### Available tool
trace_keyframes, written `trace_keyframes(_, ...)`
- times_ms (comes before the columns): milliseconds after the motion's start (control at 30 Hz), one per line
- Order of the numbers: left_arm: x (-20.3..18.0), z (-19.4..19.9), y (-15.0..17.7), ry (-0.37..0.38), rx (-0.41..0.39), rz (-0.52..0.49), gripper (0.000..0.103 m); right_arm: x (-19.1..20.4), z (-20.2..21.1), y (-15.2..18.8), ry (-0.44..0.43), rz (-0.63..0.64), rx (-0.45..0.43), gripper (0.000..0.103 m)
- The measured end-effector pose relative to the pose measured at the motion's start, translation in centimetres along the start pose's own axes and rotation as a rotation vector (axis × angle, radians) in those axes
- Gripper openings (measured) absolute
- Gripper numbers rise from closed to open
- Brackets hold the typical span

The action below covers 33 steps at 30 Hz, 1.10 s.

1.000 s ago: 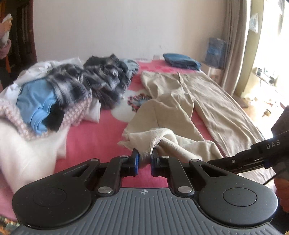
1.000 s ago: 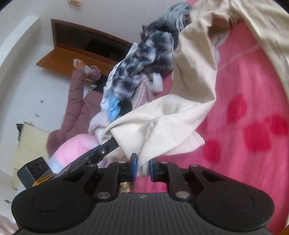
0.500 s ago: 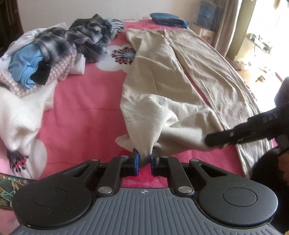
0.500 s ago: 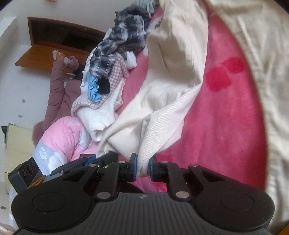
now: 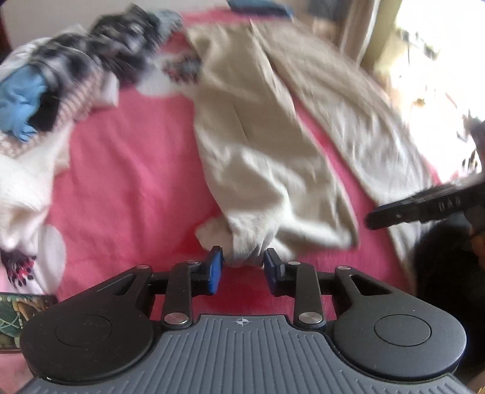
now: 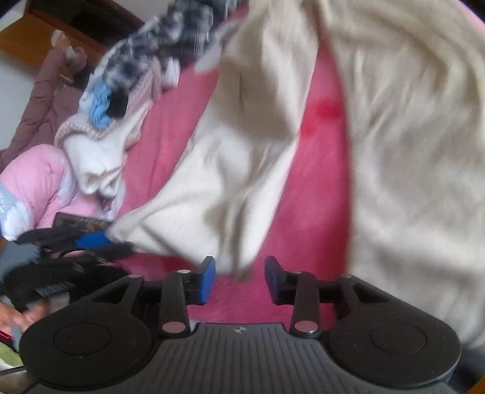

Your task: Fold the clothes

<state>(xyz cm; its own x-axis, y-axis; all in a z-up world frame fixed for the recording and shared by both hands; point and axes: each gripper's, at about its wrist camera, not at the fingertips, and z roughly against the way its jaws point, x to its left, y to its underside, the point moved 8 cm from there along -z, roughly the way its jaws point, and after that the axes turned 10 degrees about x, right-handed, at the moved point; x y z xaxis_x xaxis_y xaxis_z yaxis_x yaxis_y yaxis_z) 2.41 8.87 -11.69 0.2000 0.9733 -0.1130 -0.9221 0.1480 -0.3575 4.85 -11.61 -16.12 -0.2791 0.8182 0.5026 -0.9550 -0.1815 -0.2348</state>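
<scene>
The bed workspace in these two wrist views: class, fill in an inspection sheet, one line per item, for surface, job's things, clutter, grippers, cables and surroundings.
Surface: pink bedspread with white flower prints.
Job's things: beige trousers spread lengthwise, both legs flat; the near hem lies bunched between the jaws of both grippers.
Clutter: heap of unfolded clothes at the left, checked, blue and white pieces; folded blue garment at the far end.
Grippers: left gripper open; right gripper open; neither pinches the cloth.
Cables: nothing seen.
Surroundings: curtain by a bright window; a person in a mauve jacket beside the bed.
</scene>
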Motion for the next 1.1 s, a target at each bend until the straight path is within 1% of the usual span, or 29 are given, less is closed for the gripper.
trace_keyframes(33,0.4,0.0,-0.8,0.004,-0.023,0.02,0.031,-0.3,0.8,-0.4,0.047,0.023,-0.024,0.039)
trace_keyframes(100,1.4,-0.6,-2.7,-0.015,-0.058,0.051,0.031,-1.0,3.6,-2.5,0.153,0.086,-0.135,0.039)
trace_keyframes(167,2.3,-1.0,-4.4,-0.002,-0.076,0.091,0.031,-1.0,6.4,-5.1,0.233,0.157,-0.244,0.039)
trace_keyframes(200,2.6,-1.0,-5.0,0.037,-0.081,0.113,0.031,-0.7,7.5,-6.5,0.279,0.204,-0.291,0.039)
trace_keyframes(233,2.7,-0.7,-5.2,0.102,-0.085,0.123,0.033,-0.2,8.5,-7.8,0.338,0.262,-0.329,0.039)
trace_keyframes(300,2.5,-0.2,-4.0,0.219,-0.06,0.121,0.037,1.0,9.9,-10.0,0.453,0.388,-0.389,0.039)
trace_keyframes(333,2.4,0.0,-3.3,0.274,-0.044,0.119,0.037,1.5,10.3,-10.8,0.485,0.436,-0.405,0.039)
trace_keyframes(367,2.3,0.0,-2.3,0.3,-0.013,0.114,0.037,2.1,10.4,-11.6,0.501,0.473,-0.414,0.039)
trace_keyframes(400,2.1,-0.2,-1.2,0.306,0.027,0.107,0.037,2.6,10.2,-12.1,0.488,0.487,-0.41,0.039)
trace_keyframes(433,1.9,-0.3,0.0,0.304,0.059,0.095,0.037,3.1,9.6,-12.5,0.455,0.487,-0.398,0.039)
trace_keyframes(467,1.7,-0.2,1.0,0.3,0.072,0.081,0.037,3.5,9.1,-12.9,0.423,0.487,-0.386,0.039)
trace_keyframes(533,1.5,0.3,2.5,0.301,0.078,0.066,0.037,4.3,7.2,-12.8,0.357,0.486,-0.345,0.039)
trace_keyframes(600,1.6,1.1,3.5,0.332,0.068,0.092,0.037,5.2,5.1,-12.4,0.302,0.489,-0.303,0.039)
trace_keyframes(633,1.7,1.6,3.9,0.351,0.062,0.107,0.037,5.7,4.1,-11.9,0.296,0.495,-0.29,0.039)
trace_keyframes(700,2.1,2.4,4.3,0.344,0.043,0.137,0.038,6.3,2.8,-10.5,0.289,0.505,-0.265,0.039)
trace_keyframes(767,2.8,2.9,3.8,0.309,0.004,0.164,0.038,6.2,3.1,-9.7,0.295,0.499,-0.264,0.039)
trace_keyframes(800,3.3,3.1,3.3,0.29,-0.024,0.183,0.04,6.0,3.5,-9.5,0.301,0.493,-0.268,0.039)
trace_keyframes(900,4.0,2.6,0.7,0.261,-0.118,0.248,0.044,5.5,4.8,-8.7,0.317,0.475,-0.28,0.039)
trace_keyframes(1000,3.2,0.1,-1.8,0.205,-0.16,0.281,0.044,5.1,6.4,-8.3,0.329,0.453,-0.301,0.039)
trace_keyframes(1100,2.5,-3.1,-4.1,0.17,-0.185,0.326,0.044,5.4,8.6,-9.6,0.304,0.44,-0.362,0.042)
